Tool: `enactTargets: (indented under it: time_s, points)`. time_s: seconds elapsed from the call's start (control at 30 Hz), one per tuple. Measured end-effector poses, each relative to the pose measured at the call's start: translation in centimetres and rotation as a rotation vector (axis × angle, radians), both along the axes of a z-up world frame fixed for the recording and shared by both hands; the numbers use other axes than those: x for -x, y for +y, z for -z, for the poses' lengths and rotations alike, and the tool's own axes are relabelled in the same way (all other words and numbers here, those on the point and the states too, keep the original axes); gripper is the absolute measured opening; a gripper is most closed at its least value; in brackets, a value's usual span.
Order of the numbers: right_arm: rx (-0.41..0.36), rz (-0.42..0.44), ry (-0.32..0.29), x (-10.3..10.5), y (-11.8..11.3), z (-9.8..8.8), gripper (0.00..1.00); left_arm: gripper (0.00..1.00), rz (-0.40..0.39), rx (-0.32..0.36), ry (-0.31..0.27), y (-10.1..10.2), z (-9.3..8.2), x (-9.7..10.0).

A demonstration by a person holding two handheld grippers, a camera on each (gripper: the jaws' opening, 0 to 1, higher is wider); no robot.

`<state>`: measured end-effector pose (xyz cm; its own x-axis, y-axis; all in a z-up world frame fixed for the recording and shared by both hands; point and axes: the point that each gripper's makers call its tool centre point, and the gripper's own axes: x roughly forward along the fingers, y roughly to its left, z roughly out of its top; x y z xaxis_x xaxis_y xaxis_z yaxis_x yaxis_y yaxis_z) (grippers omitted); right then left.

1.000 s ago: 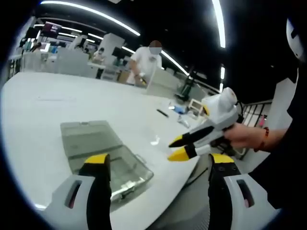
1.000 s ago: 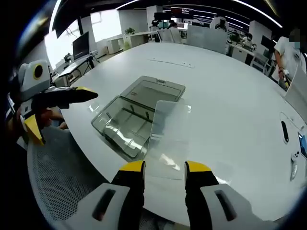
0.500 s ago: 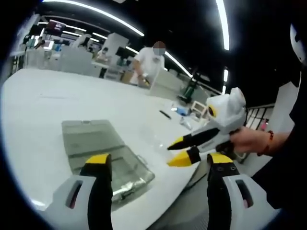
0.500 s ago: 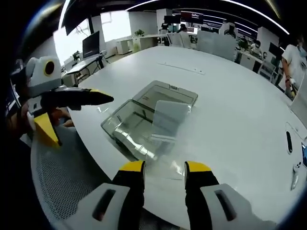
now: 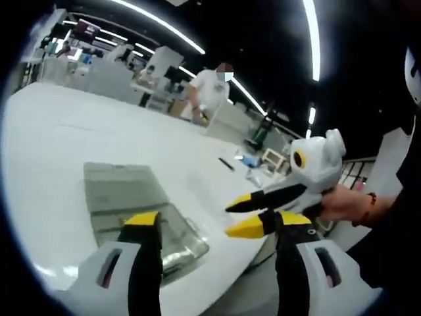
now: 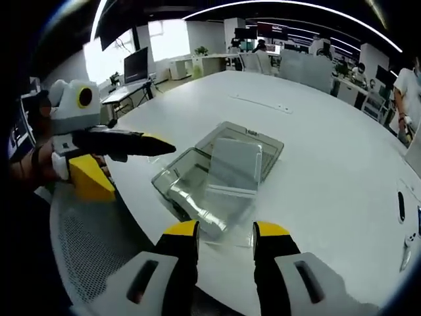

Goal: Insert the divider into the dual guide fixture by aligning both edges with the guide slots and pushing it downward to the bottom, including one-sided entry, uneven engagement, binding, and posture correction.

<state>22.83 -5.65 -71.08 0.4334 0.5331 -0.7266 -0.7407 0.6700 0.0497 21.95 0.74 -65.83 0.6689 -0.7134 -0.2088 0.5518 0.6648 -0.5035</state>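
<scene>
Divider point(image 6: 231, 172), a clear plastic sheet with rounded top corners, stands pinched by its lower edge in the right claw point(image 6: 225, 232), whose jaws are clenched on it. It looks thin, stiff enough to stand unsupported, slick and likely light; holding it low at mid-width seems sound, though a firmer bite would resist twisting if one edge binds. Just beyond the sheet, on the white bench point(image 6: 329, 145), lies the clear fixture point(image 6: 197, 181), its tray open. To the left hovers the left claw point(image 6: 115, 164), jaws apart and empty; from its own view point(image 5: 214, 227) the fixture point(image 5: 141, 210) sits ahead.
</scene>
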Motion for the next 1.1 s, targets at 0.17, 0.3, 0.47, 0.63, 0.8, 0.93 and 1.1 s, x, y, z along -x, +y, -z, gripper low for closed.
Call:
enactTargets:
  time_s: [0.17, 0.3, 0.47, 0.63, 0.8, 0.93, 1.1]
  points:
    - [0.0, -0.024, 0.002, 0.5, 0.6, 0.1, 0.28, 0.54, -0.012, 0.022, 0.031, 0.1, 0.3, -0.2]
    - [0.0, -0.03, 0.001, 0.6, 0.7, 0.0, 0.28, 0.54, -0.012, 0.02, 0.032, 0.0, 0.2, -0.3]
    - [-0.003, -0.043, -0.007, 0.8, 1.0, -0.4, 0.28, 0.51, -0.018, 0.019, 0.039, 0.1, 0.4, -0.4]
    - [-0.008, -0.052, -0.011, 0.9, 1.5, -0.6, 0.28, 0.49, -0.021, 0.023, 0.043, 0.2, 0.5, -0.4]
    - [-0.007, -0.066, -0.016, 1.3, 1.9, -0.8, 0.28, 0.46, -0.028, 0.034, 0.055, 0.3, 0.5, -0.5]
    - [-0.01, -0.071, -0.017, 1.4, 2.0, -0.8, 0.28, 0.46, -0.024, 0.039, 0.061, 0.3, 0.5, -0.5]
    - [0.012, -0.087, -0.033, 1.5, 1.9, -0.8, 0.28, 0.42, -0.027, 0.053, 0.078, 0.2, 0.7, -0.6]
